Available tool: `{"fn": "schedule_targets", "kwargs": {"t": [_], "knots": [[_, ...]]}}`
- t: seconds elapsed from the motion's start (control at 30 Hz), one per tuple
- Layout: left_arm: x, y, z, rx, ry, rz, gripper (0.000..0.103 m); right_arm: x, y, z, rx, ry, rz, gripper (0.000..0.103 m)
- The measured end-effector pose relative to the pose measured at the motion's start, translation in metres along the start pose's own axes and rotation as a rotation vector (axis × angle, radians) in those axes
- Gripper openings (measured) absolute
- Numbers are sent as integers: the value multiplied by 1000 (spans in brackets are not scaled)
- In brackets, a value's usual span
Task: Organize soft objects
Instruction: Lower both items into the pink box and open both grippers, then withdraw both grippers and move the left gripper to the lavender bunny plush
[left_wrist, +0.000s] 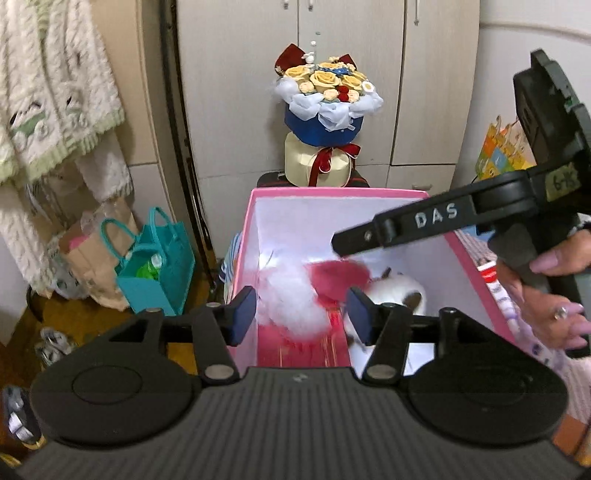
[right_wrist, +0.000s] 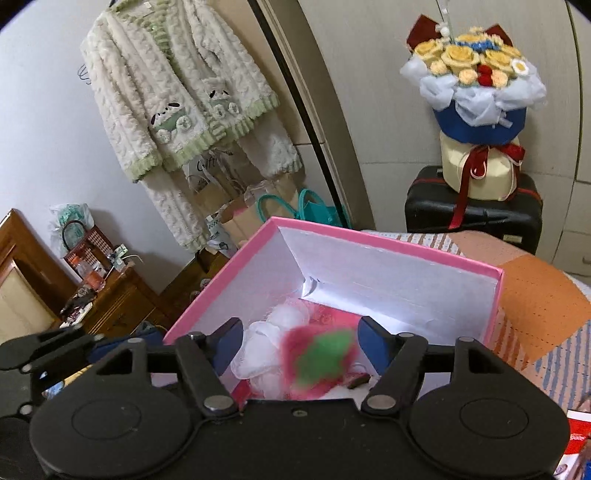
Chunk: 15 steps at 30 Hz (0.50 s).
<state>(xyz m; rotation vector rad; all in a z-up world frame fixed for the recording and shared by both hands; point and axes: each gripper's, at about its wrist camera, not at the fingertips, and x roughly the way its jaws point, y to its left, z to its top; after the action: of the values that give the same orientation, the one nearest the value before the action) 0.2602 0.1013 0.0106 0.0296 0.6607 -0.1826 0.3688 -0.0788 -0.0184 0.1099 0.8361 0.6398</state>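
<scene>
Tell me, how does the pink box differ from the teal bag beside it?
The pink box is stiff card, open-topped, white inside, with no handles; the teal bag is soft-sided with two looped handles. The box holds fluffy red and white soft things; the bag shows something green inside. The box sits raised on the patterned bed cover; the bag stands lower, on the floor. Both are open containers with things inside.

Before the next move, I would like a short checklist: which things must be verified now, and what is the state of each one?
1. Left gripper jaws apart, nothing pinched: ok.
2. Right gripper jaws apart, pads off the toy: ok.
3. Pink and green fluffy toy over the pink box, not outside: ok.
4. White fluffy item inside the box: ok.
5. Toys settled and still: cannot tell, both are blurred.
6. More soft objects left outside: cannot tell.
</scene>
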Motion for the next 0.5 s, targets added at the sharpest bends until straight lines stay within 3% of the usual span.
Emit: {"fn": "schedule_targets", "kwargs": {"t": [0.23, 0.5], "knots": [[-42, 3, -21, 27, 48, -24, 57, -50, 26, -23, -68, -54, -25, 74], [-86, -24, -38, 142, 9, -41, 58, -118, 58, -69, -201, -93, -107, 74]]}}
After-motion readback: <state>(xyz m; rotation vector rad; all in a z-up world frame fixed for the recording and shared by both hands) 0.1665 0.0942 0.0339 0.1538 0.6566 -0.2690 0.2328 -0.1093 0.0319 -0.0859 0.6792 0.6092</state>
